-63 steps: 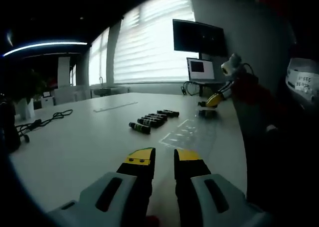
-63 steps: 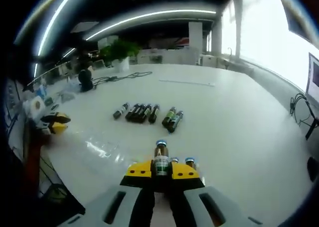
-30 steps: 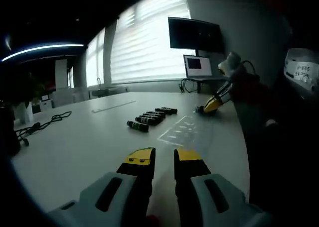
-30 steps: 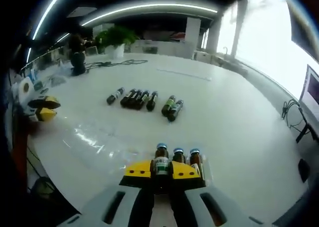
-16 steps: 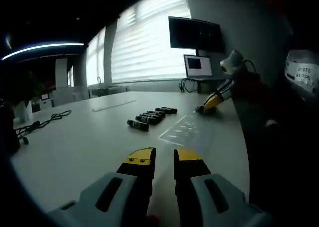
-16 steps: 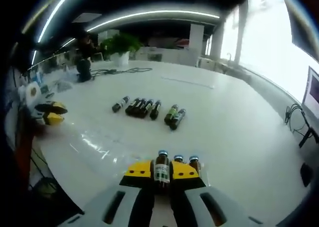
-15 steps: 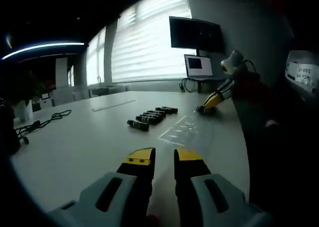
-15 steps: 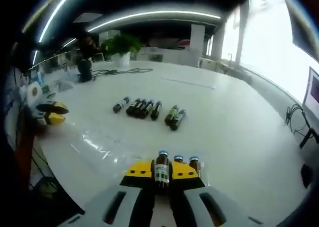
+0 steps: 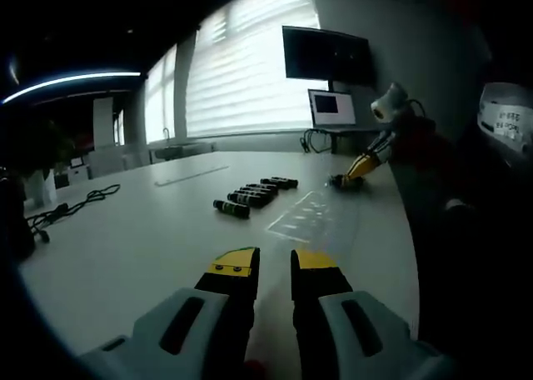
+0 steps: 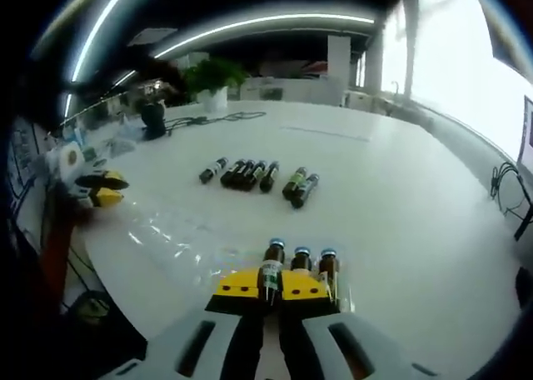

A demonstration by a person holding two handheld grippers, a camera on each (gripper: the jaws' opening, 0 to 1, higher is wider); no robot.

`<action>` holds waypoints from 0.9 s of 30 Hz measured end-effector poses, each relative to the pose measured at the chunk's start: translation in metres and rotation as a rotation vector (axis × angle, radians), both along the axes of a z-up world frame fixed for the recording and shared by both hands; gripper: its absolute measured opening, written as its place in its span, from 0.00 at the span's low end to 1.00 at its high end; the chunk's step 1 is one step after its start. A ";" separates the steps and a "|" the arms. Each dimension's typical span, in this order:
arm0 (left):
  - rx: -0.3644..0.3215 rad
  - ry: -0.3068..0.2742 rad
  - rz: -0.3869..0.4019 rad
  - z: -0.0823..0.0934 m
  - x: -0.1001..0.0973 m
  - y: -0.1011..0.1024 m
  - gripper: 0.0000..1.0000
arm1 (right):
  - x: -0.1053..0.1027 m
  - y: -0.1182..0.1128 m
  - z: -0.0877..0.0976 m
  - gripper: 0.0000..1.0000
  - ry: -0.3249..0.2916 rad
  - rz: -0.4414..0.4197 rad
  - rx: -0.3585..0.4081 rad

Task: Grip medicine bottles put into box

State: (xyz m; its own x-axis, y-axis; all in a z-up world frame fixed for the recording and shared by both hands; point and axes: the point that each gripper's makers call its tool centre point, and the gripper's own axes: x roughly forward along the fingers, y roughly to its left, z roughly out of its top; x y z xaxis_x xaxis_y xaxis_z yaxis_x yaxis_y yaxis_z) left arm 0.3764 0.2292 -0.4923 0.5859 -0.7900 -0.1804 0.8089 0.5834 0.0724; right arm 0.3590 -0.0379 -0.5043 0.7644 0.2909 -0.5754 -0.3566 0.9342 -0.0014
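the step in hand looks like placing: the right gripper has its jaws pinched on a bottle, upright, blue cap up, over the clear box on the table. two more bottles stand upright just beside the held one, on its right, seemingly already in the box; the box walls are glassy and hard to trace, so i cannot tell whether the held bottle rests on the floor of the box or hangs just above it.

beyond the box, well apart from it, a row of loose bottles lies on its sides on the table, waiting.

the left gripper is held low over the table, near the person's side of the box, its jaws a narrow gap apart and nothing between them. from there the right gripper shows at the far end of the box.

the next move, as i judge it, calls for setting the bottle down flush beside its neighbours, then letting the jaws part gently so it does not tip or knock the other two, and drawing back before going to the row for another.
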 end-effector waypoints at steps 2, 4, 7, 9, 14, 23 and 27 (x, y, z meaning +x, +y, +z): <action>0.000 -0.002 -0.002 0.000 0.000 0.000 0.09 | 0.000 0.000 -0.001 0.02 0.012 0.000 0.002; 0.000 -0.002 -0.001 0.000 0.000 0.000 0.09 | -0.001 0.002 -0.003 0.03 0.029 0.010 0.004; -0.003 0.000 -0.001 0.001 0.000 0.000 0.09 | -0.001 0.004 -0.005 0.04 0.027 0.011 0.009; -0.003 -0.001 -0.002 0.001 0.000 0.001 0.09 | -0.001 0.004 -0.005 0.04 0.030 0.002 0.015; -0.003 0.001 -0.003 0.000 0.000 0.001 0.09 | -0.001 0.004 -0.005 0.03 0.030 -0.002 0.000; 0.002 0.000 -0.001 -0.001 0.000 0.001 0.09 | 0.000 0.004 -0.006 0.04 0.027 -0.012 -0.009; 0.001 0.001 0.000 -0.001 0.000 0.002 0.09 | 0.000 0.007 -0.014 0.07 0.032 -0.021 -0.037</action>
State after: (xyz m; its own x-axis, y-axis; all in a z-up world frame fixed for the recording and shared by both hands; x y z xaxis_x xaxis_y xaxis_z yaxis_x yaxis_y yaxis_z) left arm 0.3767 0.2309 -0.4929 0.5854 -0.7900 -0.1821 0.8093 0.5829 0.0726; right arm 0.3591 -0.0310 -0.5187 0.7509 0.2533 -0.6100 -0.3375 0.9410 -0.0248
